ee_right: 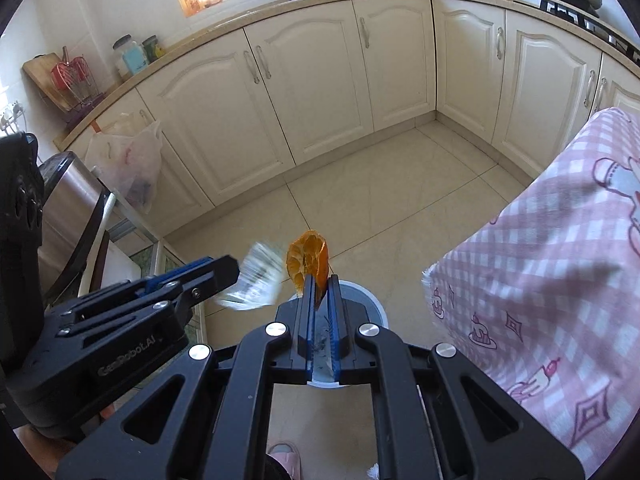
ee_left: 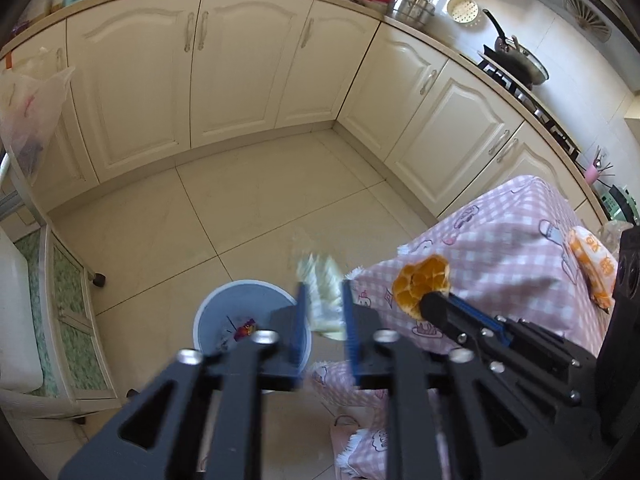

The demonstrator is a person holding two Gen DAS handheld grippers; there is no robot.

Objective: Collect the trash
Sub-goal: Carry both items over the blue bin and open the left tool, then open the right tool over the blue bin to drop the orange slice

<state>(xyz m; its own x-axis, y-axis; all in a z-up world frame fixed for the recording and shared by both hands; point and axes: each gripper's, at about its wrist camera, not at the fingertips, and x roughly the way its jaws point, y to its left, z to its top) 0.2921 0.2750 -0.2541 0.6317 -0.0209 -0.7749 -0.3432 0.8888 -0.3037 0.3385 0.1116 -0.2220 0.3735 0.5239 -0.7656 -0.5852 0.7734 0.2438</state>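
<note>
While cream cabinets (ee_left: 240,68) ring beige tiles (ee_left: 248,216), right gripper (ee_right: 320,280) pinches orange peel (ee_right: 306,260).

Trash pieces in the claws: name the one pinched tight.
The orange peel, clamped in the shut right claw. The pale wrapper sits blurred between the left claw's parted fingers.

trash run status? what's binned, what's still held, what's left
Done: a wrapper already lies in the bin. In hand: right gripper clamps orange peel; blurred pale wrapper sits between the left gripper's parted jaws. Left: orange-and-white packet on the tablecloth.
</note>
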